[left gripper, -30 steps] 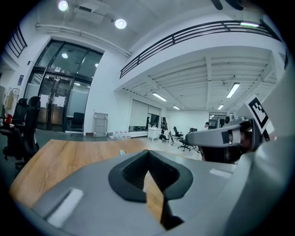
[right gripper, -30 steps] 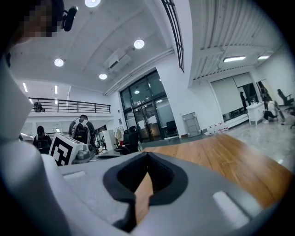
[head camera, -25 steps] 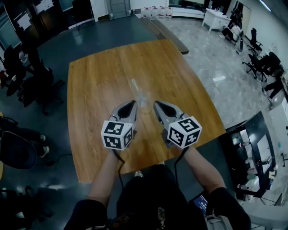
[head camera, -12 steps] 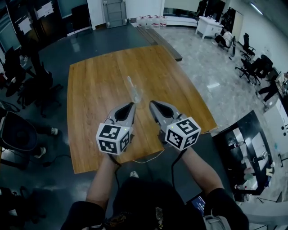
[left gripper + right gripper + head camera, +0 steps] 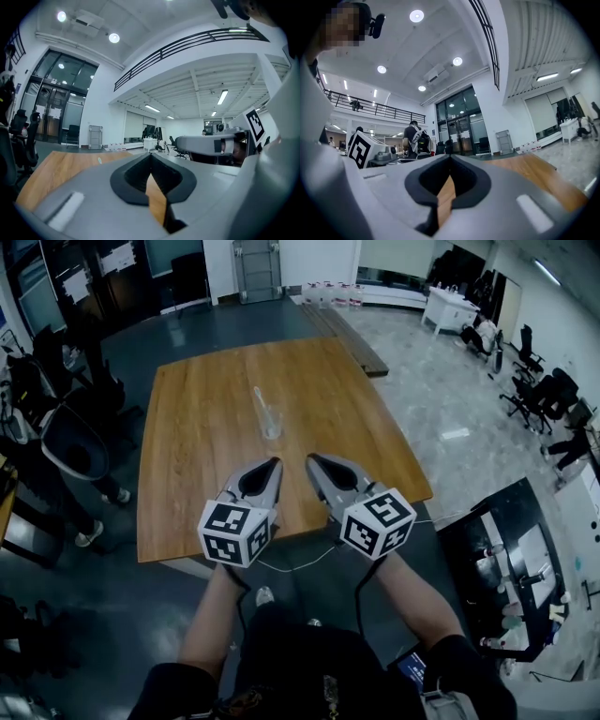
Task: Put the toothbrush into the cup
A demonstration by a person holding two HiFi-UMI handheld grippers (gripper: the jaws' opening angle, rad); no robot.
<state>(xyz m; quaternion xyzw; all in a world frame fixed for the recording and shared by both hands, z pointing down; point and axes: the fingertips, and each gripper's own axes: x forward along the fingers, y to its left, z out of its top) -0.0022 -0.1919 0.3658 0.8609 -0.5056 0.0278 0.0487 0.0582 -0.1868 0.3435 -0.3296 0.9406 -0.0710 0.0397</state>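
A clear cup [image 5: 272, 426] stands upright near the middle of the wooden table [image 5: 206, 502]. A pale toothbrush [image 5: 260, 401] stands in it, leaning toward the far left. My left gripper [image 5: 274, 465] and right gripper [image 5: 311, 461] hang side by side over the table's near edge, well short of the cup. Both are shut with nothing between the jaws. In the left gripper view the left gripper [image 5: 151, 155] shows closed tips and a strip of table [image 5: 51, 164]. The right gripper [image 5: 450, 158] in its own view is closed too. Neither gripper view shows the cup.
Office chairs and a seated person [image 5: 66, 451] are left of the table. A black desk [image 5: 511, 554] with small items stands at the right. A thin cable [image 5: 300, 563] hangs below the table's near edge. A person with a backpack [image 5: 415, 138] stands in the distance.
Both grippers have drawn back from the cup toward the table's near edge and risen a little. The cup with the toothbrush stays where it was.
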